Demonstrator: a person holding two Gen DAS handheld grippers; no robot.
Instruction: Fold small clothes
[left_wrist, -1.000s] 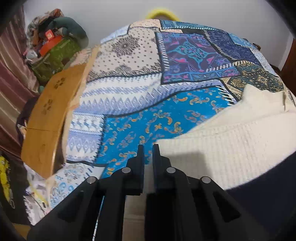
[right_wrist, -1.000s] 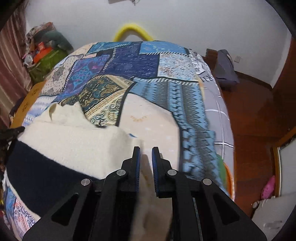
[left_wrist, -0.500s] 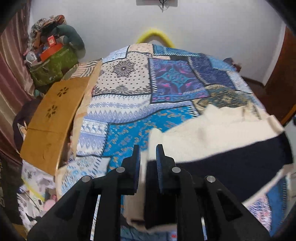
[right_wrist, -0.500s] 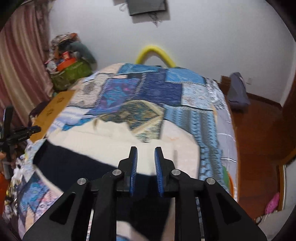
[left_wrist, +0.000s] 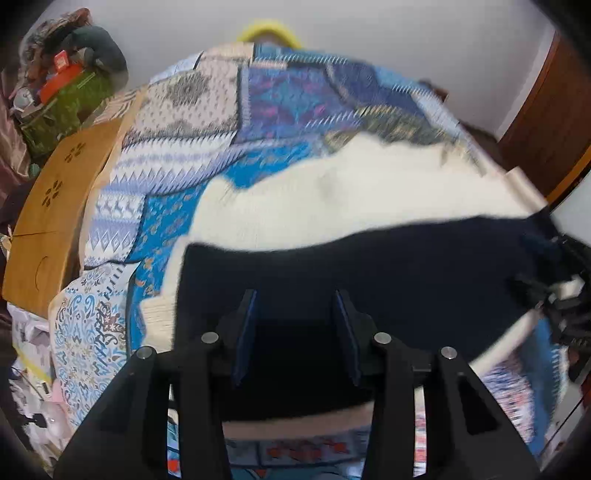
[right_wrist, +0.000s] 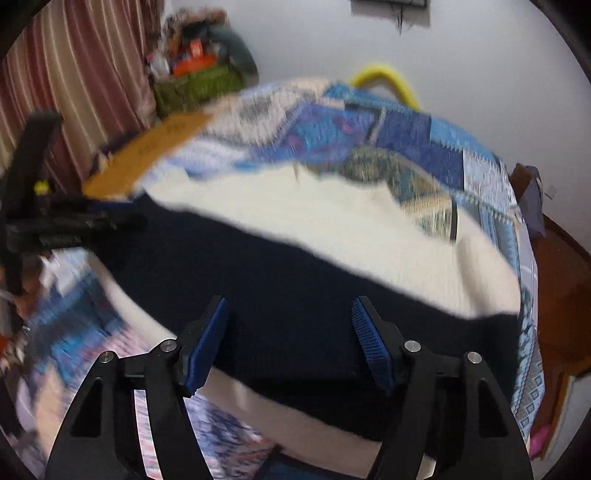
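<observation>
lying flat beneath both open hand-held grippers, the sweater.

Knit cloth garment looking matt, fuzzy; quilt showing printed cloth; board looking smooth wood.

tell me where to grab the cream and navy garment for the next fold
Take the garment by its near cream hem, below the navy band. That edge lies closest, straight and free on the bedspread. Bring both open tools, left and right, in low from the near side.
</observation>
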